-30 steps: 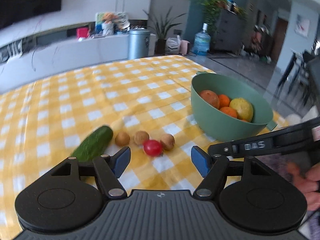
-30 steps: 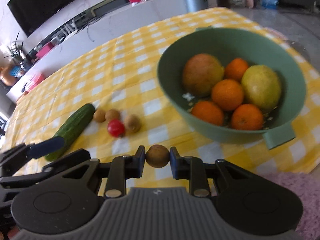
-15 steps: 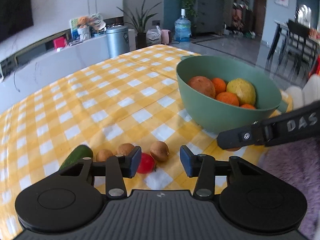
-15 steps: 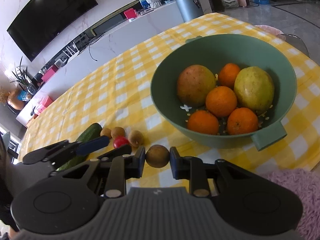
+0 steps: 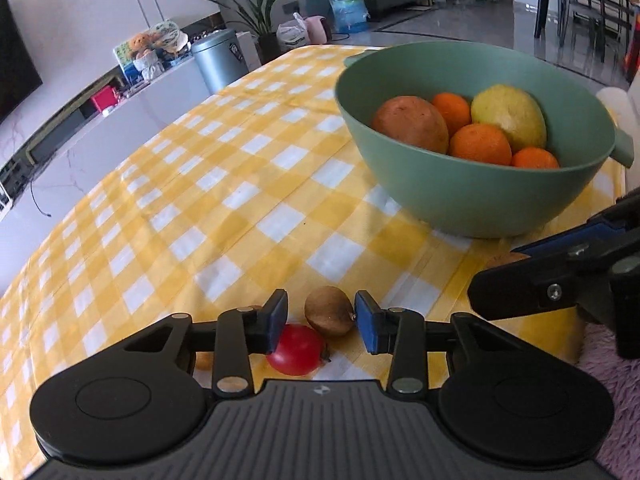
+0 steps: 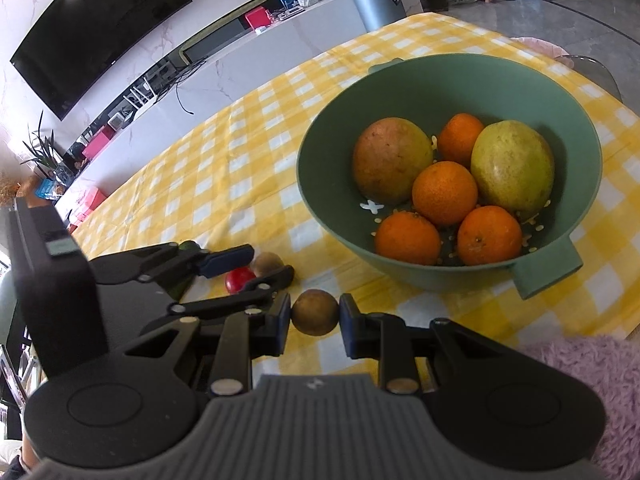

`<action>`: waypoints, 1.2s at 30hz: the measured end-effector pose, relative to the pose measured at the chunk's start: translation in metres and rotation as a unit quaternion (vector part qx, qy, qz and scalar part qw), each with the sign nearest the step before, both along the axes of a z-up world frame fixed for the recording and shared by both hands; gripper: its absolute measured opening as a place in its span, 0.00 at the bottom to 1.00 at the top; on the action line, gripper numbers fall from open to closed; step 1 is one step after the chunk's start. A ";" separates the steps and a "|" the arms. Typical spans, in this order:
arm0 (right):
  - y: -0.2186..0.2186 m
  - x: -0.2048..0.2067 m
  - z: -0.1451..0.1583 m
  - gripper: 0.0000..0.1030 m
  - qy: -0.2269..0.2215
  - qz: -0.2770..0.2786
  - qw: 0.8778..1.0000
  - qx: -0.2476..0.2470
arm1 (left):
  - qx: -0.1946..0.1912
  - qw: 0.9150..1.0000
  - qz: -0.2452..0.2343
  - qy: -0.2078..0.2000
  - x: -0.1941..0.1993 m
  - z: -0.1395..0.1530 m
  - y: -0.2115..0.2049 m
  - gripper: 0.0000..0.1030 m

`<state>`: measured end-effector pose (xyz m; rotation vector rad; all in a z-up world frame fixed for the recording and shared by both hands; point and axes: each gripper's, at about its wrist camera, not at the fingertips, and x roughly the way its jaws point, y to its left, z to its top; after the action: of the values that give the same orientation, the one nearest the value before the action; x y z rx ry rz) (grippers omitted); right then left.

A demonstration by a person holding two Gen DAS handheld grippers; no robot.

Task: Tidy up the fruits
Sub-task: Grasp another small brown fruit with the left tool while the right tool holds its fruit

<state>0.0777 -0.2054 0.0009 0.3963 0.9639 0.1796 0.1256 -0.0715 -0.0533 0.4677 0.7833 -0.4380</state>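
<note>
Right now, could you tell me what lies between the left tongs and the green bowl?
In the left wrist view, only bare yellow checked tablecloth lies between the left tongs, which flank a small brown fruit, and the green bowl.

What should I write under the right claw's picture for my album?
Right claw pinching a small brown fruit beside a green bowl holding four oranges and two bigger fruits.

Far ahead: curved black television (image 6: 96, 36) on marbled white wall (image 5: 100, 12), low white console (image 5: 120, 120), glossy grey floor (image 5: 500, 36).
</note>
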 end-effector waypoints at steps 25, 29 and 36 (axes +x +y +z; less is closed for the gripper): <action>-0.005 0.001 -0.001 0.22 0.001 -0.010 1.000 0.019 | -0.109 0.994 0.014 -0.008 -0.029 0.036 0.031 0.28; -0.006 0.000 0.000 0.22 0.000 -0.010 1.000 0.023 | -0.124 0.991 0.044 0.028 -0.041 0.035 0.045 0.28; -0.005 0.000 -0.001 0.22 0.000 -0.003 1.000 0.022 | -0.142 0.982 0.105 0.063 -0.053 0.031 0.059 0.28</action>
<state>0.0776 -0.2099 0.0001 0.4385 0.9594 0.1961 0.0727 -0.0125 -0.0222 0.0897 0.8663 -0.3771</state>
